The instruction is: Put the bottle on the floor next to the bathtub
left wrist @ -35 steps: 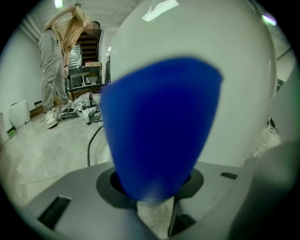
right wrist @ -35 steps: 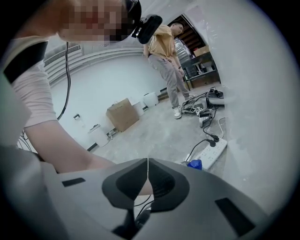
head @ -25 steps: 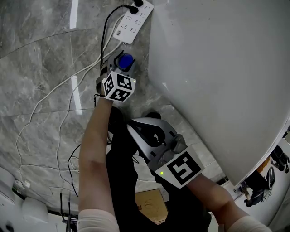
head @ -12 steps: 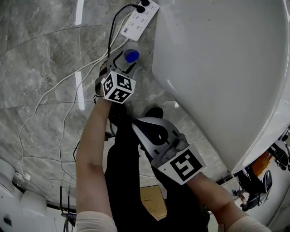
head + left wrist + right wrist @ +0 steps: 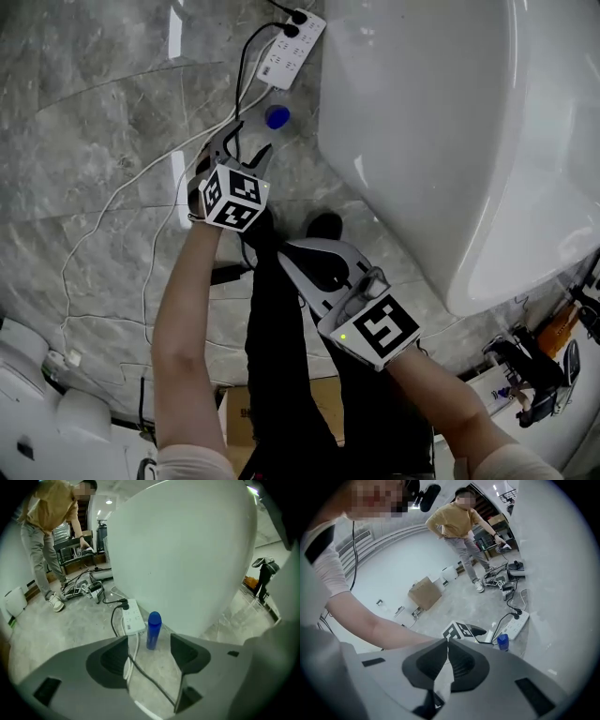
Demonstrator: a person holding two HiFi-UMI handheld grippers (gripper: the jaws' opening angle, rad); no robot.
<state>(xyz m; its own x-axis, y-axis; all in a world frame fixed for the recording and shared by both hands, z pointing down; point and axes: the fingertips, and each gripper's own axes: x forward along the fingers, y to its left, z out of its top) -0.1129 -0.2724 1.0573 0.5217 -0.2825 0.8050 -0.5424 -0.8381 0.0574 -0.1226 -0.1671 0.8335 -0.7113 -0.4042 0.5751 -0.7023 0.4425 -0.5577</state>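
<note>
A blue bottle (image 5: 277, 117) (image 5: 153, 630) (image 5: 502, 641) stands upright on the grey marble floor, close beside the white bathtub (image 5: 441, 122) (image 5: 183, 559). My left gripper (image 5: 242, 150) (image 5: 149, 656) is open and drawn back from the bottle, with nothing between its jaws but floor and cables. My right gripper (image 5: 314, 267) (image 5: 447, 660) is shut and empty, held nearer to me, above my dark trouser legs.
A white power strip (image 5: 291, 47) (image 5: 132, 620) with black and white cables lies on the floor just beyond the bottle. A cardboard box (image 5: 248, 412) sits near my feet. A person in a tan shirt (image 5: 49, 531) stands farther off by cluttered gear.
The left gripper has let go of the bottle and pulled back toward me. The bottle stays standing by the tub. The right gripper has barely moved.
</note>
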